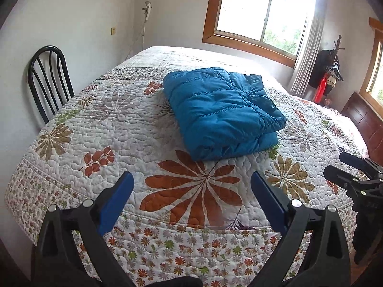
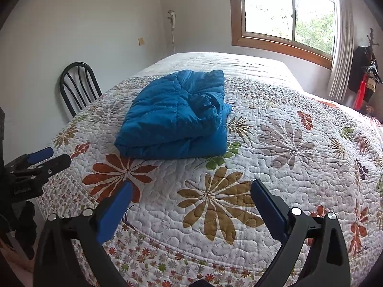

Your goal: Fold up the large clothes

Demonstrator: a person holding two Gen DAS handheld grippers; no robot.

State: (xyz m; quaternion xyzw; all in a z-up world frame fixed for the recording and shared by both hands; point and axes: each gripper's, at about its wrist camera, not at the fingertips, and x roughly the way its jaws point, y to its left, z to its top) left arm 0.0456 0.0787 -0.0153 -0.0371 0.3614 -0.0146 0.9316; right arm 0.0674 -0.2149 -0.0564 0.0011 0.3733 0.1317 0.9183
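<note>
A blue quilted jacket lies folded into a thick rectangle on the floral quilt of the bed. It also shows in the right wrist view. My left gripper is open and empty, held above the near edge of the bed, short of the jacket. My right gripper is open and empty, also above the near part of the bed, apart from the jacket. The right gripper shows at the right edge of the left wrist view, and the left gripper at the left edge of the right wrist view.
A black metal chair stands against the wall left of the bed. A window with a curtain is behind the bed. A coat rack with dark clothes stands at the right. A dark wooden headboard is at the far right.
</note>
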